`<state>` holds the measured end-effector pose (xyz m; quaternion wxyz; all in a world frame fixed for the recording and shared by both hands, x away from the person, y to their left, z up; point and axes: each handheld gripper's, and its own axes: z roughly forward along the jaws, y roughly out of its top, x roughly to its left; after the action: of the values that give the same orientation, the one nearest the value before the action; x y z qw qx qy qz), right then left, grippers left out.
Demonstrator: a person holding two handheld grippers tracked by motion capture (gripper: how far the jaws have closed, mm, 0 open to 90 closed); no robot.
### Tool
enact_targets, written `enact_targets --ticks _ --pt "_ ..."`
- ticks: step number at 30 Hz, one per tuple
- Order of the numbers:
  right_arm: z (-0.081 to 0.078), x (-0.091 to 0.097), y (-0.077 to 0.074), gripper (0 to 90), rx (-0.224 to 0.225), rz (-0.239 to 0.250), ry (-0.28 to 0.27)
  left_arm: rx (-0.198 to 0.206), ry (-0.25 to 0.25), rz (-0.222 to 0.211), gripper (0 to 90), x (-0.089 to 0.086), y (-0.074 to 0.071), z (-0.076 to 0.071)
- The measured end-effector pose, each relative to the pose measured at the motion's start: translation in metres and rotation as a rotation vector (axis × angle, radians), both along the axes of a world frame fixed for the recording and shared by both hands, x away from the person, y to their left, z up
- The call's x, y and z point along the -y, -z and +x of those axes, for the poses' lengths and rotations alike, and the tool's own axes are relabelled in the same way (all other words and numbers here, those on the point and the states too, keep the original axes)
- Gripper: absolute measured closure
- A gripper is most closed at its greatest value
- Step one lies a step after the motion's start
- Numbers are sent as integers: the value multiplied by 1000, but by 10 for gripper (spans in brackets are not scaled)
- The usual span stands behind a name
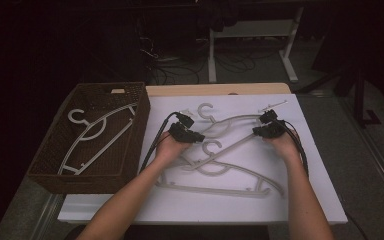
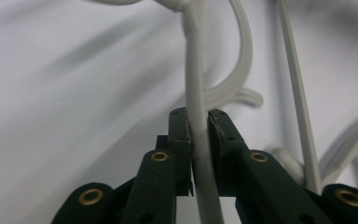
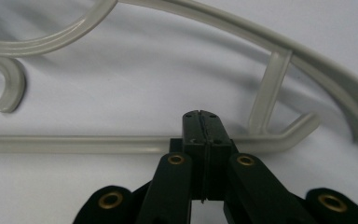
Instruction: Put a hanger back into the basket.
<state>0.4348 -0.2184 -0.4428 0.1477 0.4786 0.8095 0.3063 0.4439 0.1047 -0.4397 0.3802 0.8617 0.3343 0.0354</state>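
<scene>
Two pale grey plastic hangers lie crossed on the white board (image 1: 310, 165): the far hanger (image 1: 232, 120) and the near hanger (image 1: 215, 189). My left gripper (image 1: 185, 131) is at the far hanger's left side. In the left gripper view it (image 2: 198, 128) is shut on a thin hanger bar (image 2: 195, 79) that runs up between the jaws. My right gripper (image 1: 266, 127) is at the far hanger's right end. In the right gripper view it (image 3: 200, 116) is shut with nothing between the jaws, and its tips stand just in front of the straight bottom bar (image 3: 74, 143).
A brown wicker basket (image 1: 141, 125) stands at the left of the board with another hanger (image 1: 97, 132) lying in it. A small white piece (image 1: 273, 105) lies at the board's far right. Beyond the table are desk legs and cables on a dark floor.
</scene>
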Motion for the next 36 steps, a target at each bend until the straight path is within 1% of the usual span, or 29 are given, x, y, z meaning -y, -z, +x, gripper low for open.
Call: enact_targets --ticks 2,6,8,11,13,14,16,18,19,21,22,24,26,29,32,34,36 --pt "-4 2 -5 868 11 20 -2 25 -21 10 821 -2 -3 0" --pt "-16 8 -21 809 44 64 -15 42 -45 9 822 -7 -8 0" --pt "-25 13 -28 742 61 102 -24 51 -50 13 823 -9 -11 -1" --pt "-37 18 -34 602 74 136 -30 68 -58 12 823 -10 -19 -5" --pt "-45 21 -35 513 79 147 -36 77 -64 13 823 -12 -26 -6" --pt "-49 22 -36 457 84 151 -40 81 -66 18 823 -14 -30 -7" --pt "-56 25 -38 375 92 153 -47 94 -75 20 823 -16 -39 -9" --pt "-64 26 -38 288 109 150 -57 108 -86 19 823 -20 -49 -11" --pt "-68 27 -39 271 112 153 -53 110 -88 23 823 -22 -55 -12" --pt "-76 29 -38 207 122 153 -67 125 -93 28 823 -26 -67 -16" --pt "-79 30 -37 187 121 158 -71 131 -94 36 823 -29 -73 -18" --pt "-85 31 -35 136 121 173 -84 143 -98 35 823 -34 -87 -21" --pt "-89 31 -33 122 127 169 -87 146 -97 29 823 -42 -99 -24" --pt "-92 31 -32 63 137 189 -90 161 -98 26 823 -51 -117 -30" --pt "-96 31 -31 13 153 199 -96 167 -85 28 823 -60 -134 -35" --pt "-98 30 -30 1 154 200 -103 175 -82 37 823 -66 -142 -38" --pt "-100 29 -28 0 163 194 -116 192 -90 34 823 -75 -153 -42"
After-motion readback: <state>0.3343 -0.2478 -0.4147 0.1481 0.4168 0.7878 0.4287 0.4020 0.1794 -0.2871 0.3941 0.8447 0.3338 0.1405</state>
